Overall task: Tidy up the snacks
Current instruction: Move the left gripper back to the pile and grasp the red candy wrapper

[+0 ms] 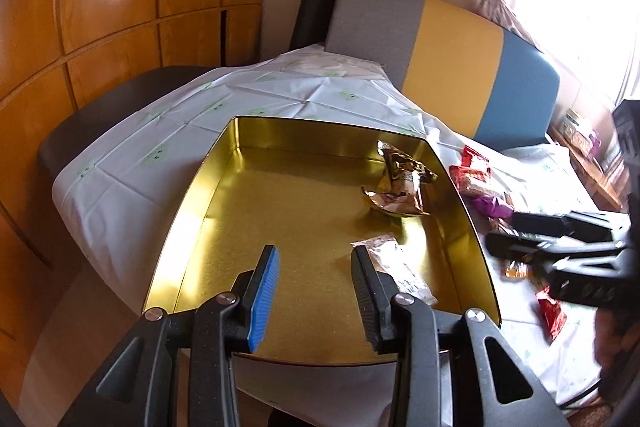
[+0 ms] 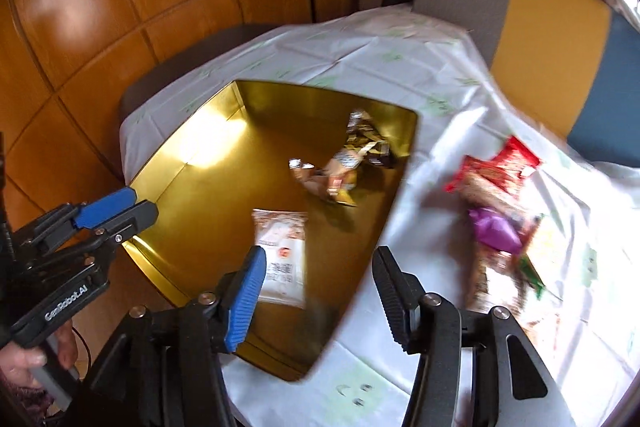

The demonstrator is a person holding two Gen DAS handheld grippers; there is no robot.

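A gold tin tray sits on the white tablecloth. In it lie a crumpled gold and brown snack wrapper and a pale flat packet. My left gripper is open and empty over the tray's near end; it also shows in the right wrist view. My right gripper is open and empty above the tray's right rim; in the left wrist view it shows over the snack pile. Loose snacks, red and purple, lie right of the tray.
A bench back in grey, yellow and blue stands behind the table. Wooden panelling fills the left. A dark chair is at the table's left. More wrappers lie near the right front.
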